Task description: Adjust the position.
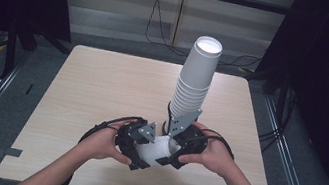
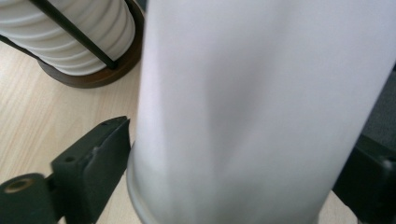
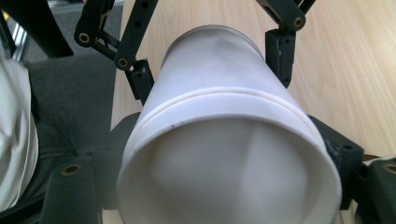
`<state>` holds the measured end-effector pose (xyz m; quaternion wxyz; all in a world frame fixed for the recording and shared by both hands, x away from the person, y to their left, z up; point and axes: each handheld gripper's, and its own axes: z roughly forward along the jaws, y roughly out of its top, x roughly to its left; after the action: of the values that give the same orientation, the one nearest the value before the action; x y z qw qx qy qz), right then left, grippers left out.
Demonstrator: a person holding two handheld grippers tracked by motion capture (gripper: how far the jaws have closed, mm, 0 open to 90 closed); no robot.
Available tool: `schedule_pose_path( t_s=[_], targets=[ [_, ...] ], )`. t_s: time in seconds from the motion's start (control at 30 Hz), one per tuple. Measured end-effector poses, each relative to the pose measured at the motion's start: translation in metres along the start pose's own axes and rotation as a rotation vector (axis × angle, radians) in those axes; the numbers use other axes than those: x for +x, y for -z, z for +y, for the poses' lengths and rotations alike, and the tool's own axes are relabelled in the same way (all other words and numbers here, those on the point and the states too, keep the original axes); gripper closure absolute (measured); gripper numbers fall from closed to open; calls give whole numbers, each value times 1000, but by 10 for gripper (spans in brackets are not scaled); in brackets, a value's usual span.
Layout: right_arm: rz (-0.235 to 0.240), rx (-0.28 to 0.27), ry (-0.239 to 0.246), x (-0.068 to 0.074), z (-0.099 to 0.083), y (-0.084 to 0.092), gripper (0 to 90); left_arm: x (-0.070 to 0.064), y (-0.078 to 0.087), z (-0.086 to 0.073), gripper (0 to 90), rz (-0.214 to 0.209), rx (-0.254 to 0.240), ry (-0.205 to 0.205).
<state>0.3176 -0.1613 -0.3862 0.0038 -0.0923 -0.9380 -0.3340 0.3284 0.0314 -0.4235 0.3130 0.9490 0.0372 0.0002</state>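
High view: the wooden table (image 1: 101,92) is carrying a tall stack of cups (image 1: 196,77), leaning slightly and standing toward the right of centre. In front of it, near the table's front edge, the two hands are holding a single white cup (image 1: 160,150) on its side between the left gripper (image 1: 142,150) and the right gripper (image 1: 174,151), which are facing each other. Left gripper view: the cup (image 2: 261,112) is running between the two black jaws; the left-hand jaw is standing just beside the cup wall near its rim, and whether it is touching cannot be told; the other jaw is sitting at the far edge of the cup. The jaws are standing loosened around the cup, not pressing. The stack (image 2: 79,37), on a dark round base (image 2: 100,77) with a thin black rod across it, is showing at the upper left, near the cup. Right gripper view: the cup's open mouth (image 3: 229,168) is facing the camera, and the right gripper's jaws are clasping the cup at both sides of the rim end. Farther off, the left gripper (image 3: 210,70) is flanking the cup's closed end, over the table (image 3: 350,84).
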Motion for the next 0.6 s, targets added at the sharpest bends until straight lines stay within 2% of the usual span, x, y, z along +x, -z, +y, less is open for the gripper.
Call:
schedule_pose_path(
  t_s=[0.07, 0.13, 0.2, 0.3, 0.33, 0.4, 0.5, 0.57, 0.6],
  targets=[
    [5, -21, 1, -1, -2, 1, 239, 1, 2, -1, 54, -12, -16, 13],
    [7, -30, -1, -1, -3, 2, 238, 1, 3, -2, 46, -6, -26, 4],
    [2, -43, -8, 0, -4, 2, 238, 2, 4, -4, 44, -12, -51, 26],
    [9, -74, -18, 0, -6, 4, 237, 4, 8, -7, 34, -24, -79, 18],
    [9, -78, -21, 0, -6, 4, 237, 4, 9, -8, 34, -24, -83, 30],
    [11, -83, -23, 0, -7, 4, 237, 4, 10, -9, 34, -23, -91, 27],
    [9, -93, -30, 0, -8, 4, 236, 4, 12, -11, 33, -39, -115, 46],
    [4, -95, -26, 0, -9, 4, 235, 4, 13, -12, 34, -40, -124, 42],
    [6, -106, -34, 0, -10, 5, 235, 4, 14, -14, 34, -52, -144, 53]
  ],
)
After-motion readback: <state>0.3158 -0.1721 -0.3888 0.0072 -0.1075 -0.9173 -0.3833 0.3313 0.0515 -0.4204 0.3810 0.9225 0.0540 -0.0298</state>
